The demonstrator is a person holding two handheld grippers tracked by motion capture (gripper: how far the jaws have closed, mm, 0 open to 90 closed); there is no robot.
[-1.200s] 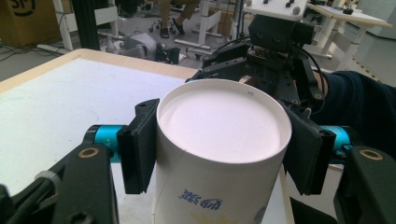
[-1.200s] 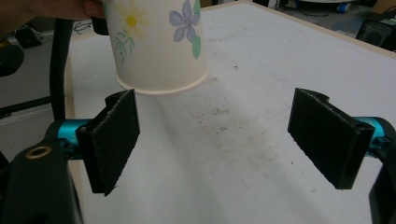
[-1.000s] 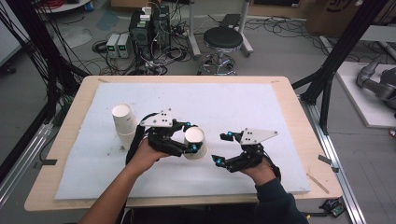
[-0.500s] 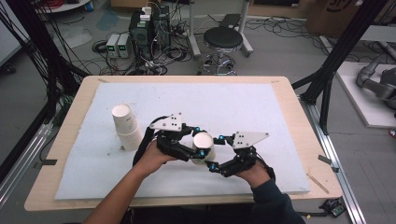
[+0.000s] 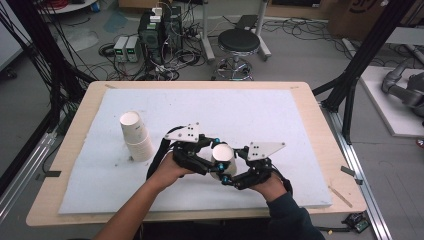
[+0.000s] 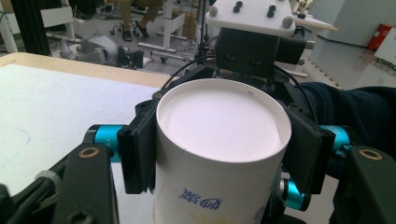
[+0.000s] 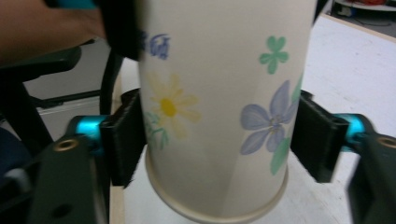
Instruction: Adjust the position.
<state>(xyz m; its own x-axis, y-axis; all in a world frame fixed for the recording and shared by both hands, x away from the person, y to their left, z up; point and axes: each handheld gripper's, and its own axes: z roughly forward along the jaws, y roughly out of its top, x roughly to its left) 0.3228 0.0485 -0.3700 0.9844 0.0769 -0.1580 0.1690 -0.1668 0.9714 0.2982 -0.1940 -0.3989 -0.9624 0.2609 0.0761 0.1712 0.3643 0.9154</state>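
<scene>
Since a second ago the right gripper (image 5: 231,176) has slid in from the right to meet the paper cup (image 5: 221,159) that the left gripper (image 5: 209,161) carries, and its jaws have just been closing – in the right gripper view they now press both sides of the flowered cup (image 7: 219,107) near its rim. The left gripper's jaws clamp the same cup near its flat base (image 6: 219,123). Cup and grippers sit near the middle of the tabletop's (image 5: 305,165) front edge – well apart from the stack of cups (image 5: 136,136) toward the left edge.
</scene>
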